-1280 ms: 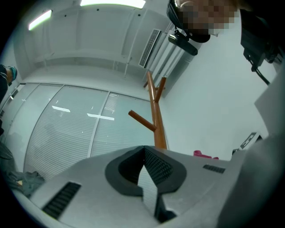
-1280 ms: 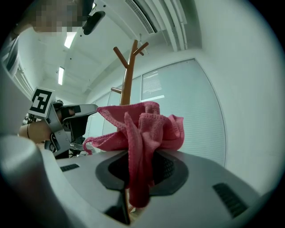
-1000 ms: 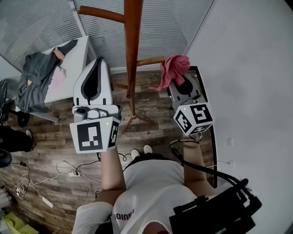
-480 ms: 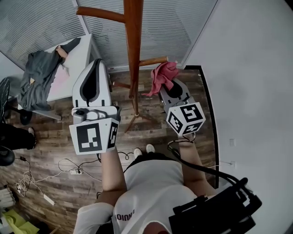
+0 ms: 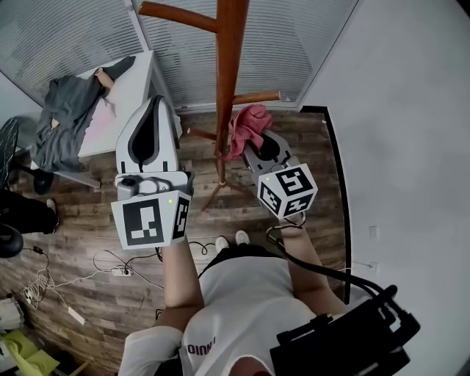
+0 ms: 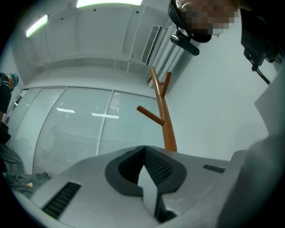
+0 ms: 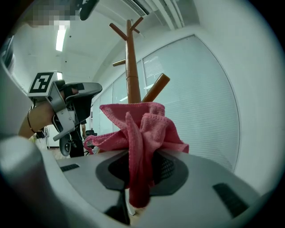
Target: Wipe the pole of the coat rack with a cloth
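1. Pose: right gripper [image 5: 253,145] is held up beside the pole [image 5: 230,81], jaws clamped on the cloth [image 5: 247,125]; left gripper [image 5: 152,110] is raised left of the pole, apart from it, jaws pressed together with nothing between.
2. Materials: cloth pink, woven, bunched; pole round brown wood with slanted pegs [image 5: 180,16].
3. Hidden: cloth-to-pole contact cannot be told; pole top is cut off in head view.

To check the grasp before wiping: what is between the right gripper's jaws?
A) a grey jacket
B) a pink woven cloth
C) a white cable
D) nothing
B: the right gripper is shut on the pink woven cloth, near the brown wooden pole.
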The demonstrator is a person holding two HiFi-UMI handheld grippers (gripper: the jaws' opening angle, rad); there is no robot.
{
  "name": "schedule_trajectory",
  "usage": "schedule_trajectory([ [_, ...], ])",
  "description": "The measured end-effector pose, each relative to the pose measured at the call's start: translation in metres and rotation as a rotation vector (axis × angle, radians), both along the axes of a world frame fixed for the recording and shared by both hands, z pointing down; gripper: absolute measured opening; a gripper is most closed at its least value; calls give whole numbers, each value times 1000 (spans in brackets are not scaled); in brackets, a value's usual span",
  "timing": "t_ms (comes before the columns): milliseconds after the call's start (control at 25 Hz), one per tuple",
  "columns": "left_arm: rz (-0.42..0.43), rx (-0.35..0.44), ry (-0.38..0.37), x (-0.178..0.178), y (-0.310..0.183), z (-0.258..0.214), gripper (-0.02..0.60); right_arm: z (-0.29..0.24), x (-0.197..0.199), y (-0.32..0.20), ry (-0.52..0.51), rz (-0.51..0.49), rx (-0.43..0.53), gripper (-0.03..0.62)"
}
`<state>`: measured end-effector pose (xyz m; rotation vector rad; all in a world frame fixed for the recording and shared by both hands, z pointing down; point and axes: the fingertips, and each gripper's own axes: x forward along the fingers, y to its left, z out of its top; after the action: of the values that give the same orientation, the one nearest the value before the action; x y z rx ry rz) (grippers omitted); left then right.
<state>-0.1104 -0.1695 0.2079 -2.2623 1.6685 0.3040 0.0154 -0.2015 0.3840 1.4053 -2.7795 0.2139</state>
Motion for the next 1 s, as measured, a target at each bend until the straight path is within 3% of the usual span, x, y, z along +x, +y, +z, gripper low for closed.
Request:
schedule_trajectory([
  [1000,-6,-13,3,-4,1,5,12,9,-23,13,5,-112,-46,94],
])
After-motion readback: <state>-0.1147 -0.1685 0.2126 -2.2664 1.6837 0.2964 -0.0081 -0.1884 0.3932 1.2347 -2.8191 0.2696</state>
